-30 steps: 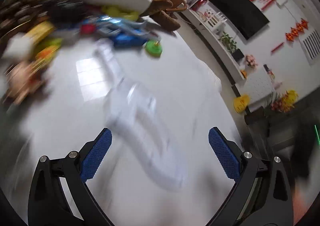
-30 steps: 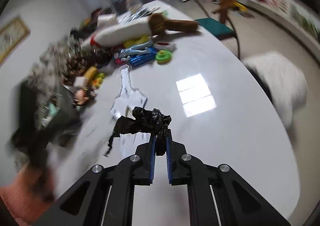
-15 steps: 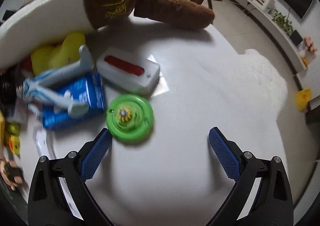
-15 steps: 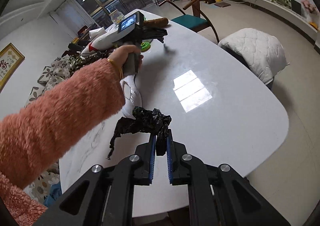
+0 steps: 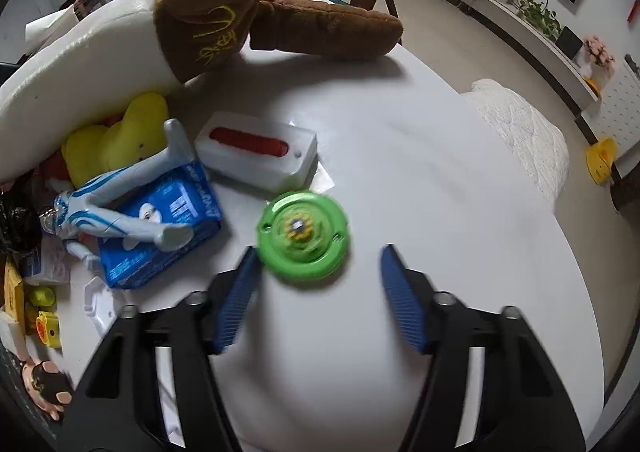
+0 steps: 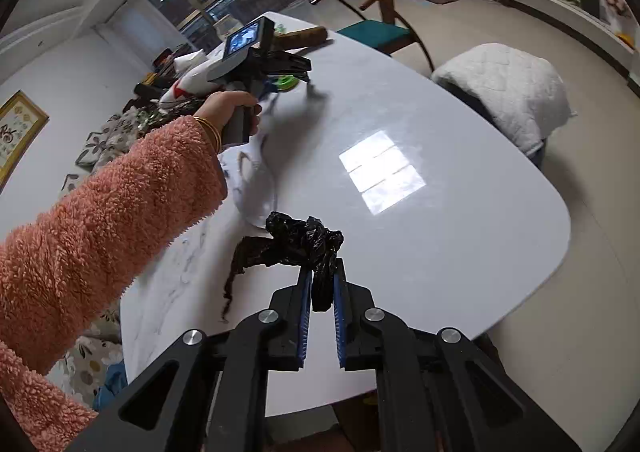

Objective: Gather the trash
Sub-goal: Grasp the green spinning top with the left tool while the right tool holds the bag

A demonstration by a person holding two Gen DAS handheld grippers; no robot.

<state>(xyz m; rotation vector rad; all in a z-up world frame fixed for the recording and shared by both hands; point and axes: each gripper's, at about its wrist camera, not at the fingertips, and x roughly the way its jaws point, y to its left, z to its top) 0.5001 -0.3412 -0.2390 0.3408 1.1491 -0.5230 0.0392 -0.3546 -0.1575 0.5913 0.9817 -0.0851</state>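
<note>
My left gripper (image 5: 318, 264) is open over the white table (image 5: 440, 179), its jaws on either side of a round green disc toy (image 5: 303, 238) that lies just ahead of the fingertips. The disc also shows in the right wrist view (image 6: 283, 83), under the hand-held left gripper (image 6: 308, 79). My right gripper (image 6: 320, 284) is shut on a crumpled black plastic bag (image 6: 296, 240) and holds it above the near part of the table. A clear plastic wrapper (image 6: 256, 179) lies on the table beyond the bag.
Beside the disc lie a white box with a red bar (image 5: 258, 153), a blue packet (image 5: 160, 228), a silver-blue figure (image 5: 120, 207), yellow ducks (image 5: 116, 139) and a large brown-and-white plush (image 5: 200, 11). A wooden chair (image 6: 380, 3) and a white cushioned stool (image 6: 508, 87) stand past the table's edge.
My left gripper has swung from the clear wrapper to the toy pile and closed in on the green disc, with its jaws narrower. The right gripper keeps hold of the black bag.
</note>
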